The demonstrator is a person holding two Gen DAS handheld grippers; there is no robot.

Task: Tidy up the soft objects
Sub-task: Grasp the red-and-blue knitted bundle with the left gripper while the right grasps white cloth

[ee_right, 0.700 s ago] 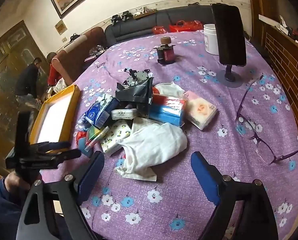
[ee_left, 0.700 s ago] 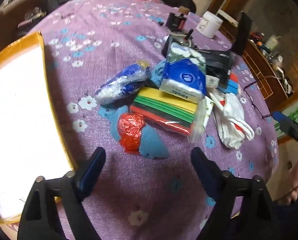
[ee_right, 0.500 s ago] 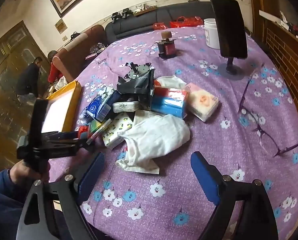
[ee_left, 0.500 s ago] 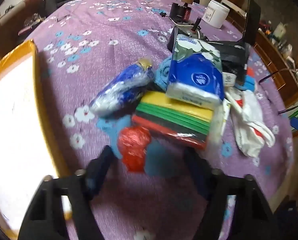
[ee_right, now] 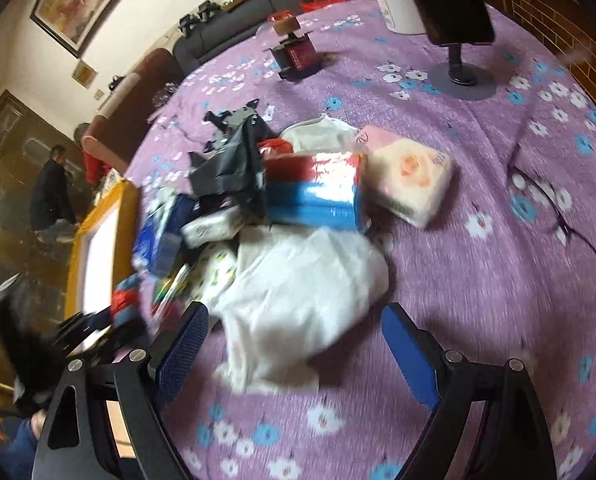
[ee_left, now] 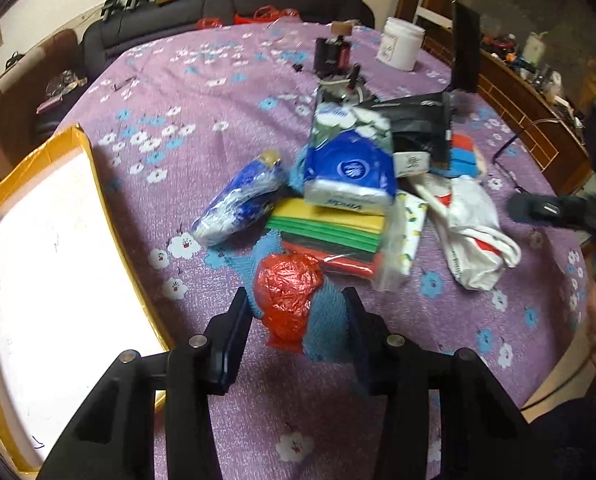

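From the left wrist, the left tool (ee_left: 296,312) has its fingers apart on either side of a crumpled red plastic bag (ee_left: 288,292) and the blue knitted cloth (ee_left: 327,322) under it, at the near edge of the pile on the purple counter (ee_left: 202,92), with the yellow-rimmed tray (ee_left: 46,240) just to the left. From the right wrist, the right tool (ee_right: 294,344) stands wide apart and empty over a white cloth (ee_right: 298,292), behind which lie a red-and-blue tissue pack (ee_right: 313,188) and a pink one (ee_right: 409,172).

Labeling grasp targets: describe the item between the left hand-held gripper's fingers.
On the purple floral tablecloth, find the pile beside the yellow-rimmed tray. At its near edge, on blue knit cloth, between the left hand-held gripper fingers, sits a crumpled red plastic bag: the only glossy red wad.
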